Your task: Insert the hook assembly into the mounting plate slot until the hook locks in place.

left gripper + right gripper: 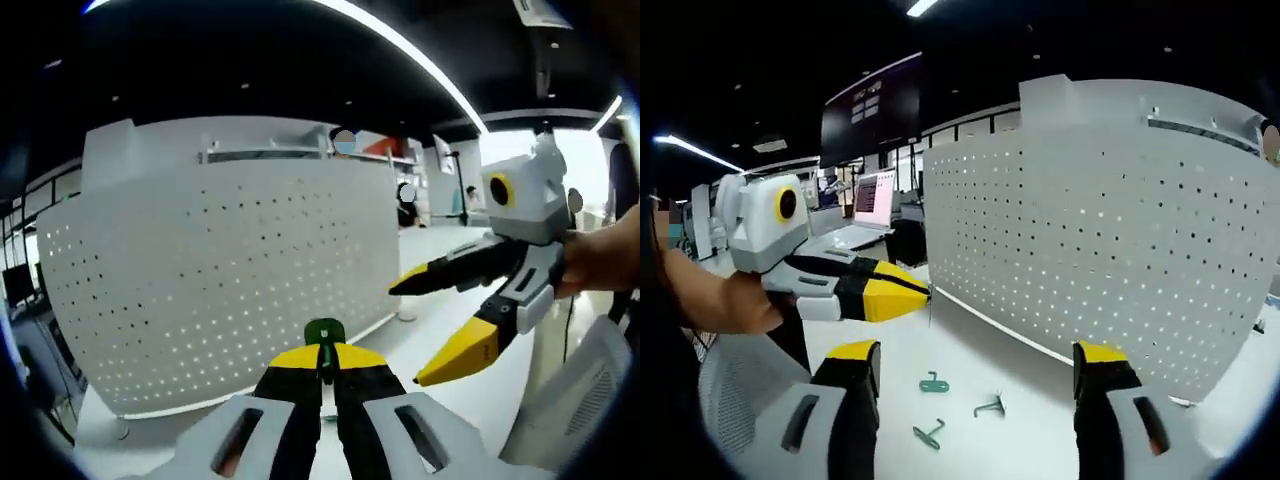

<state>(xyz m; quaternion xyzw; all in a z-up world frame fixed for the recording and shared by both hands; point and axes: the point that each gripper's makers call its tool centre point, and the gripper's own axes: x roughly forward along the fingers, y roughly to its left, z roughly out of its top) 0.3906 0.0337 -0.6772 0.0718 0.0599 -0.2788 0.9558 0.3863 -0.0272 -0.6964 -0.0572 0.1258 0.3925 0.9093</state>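
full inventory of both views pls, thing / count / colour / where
perforated panel: 1, white, standing upright on the table, facing both grippers
table: 1, white, under the panel
loose hooks: 3, green, lying on the table in front of the panel, right gripper view
held hook: 1, green, between the left gripper's jaw tips, left gripper view
laptop: 1, screen lit, on a desk in the background, right gripper view
ceiling light strips: several, white, overhead
left gripper: 1, black with yellow tips, shut on the held hook
right gripper: 1, black with yellow tips, jaws wide apart, nothing between them
person's hand: on the right gripper's body, left gripper view
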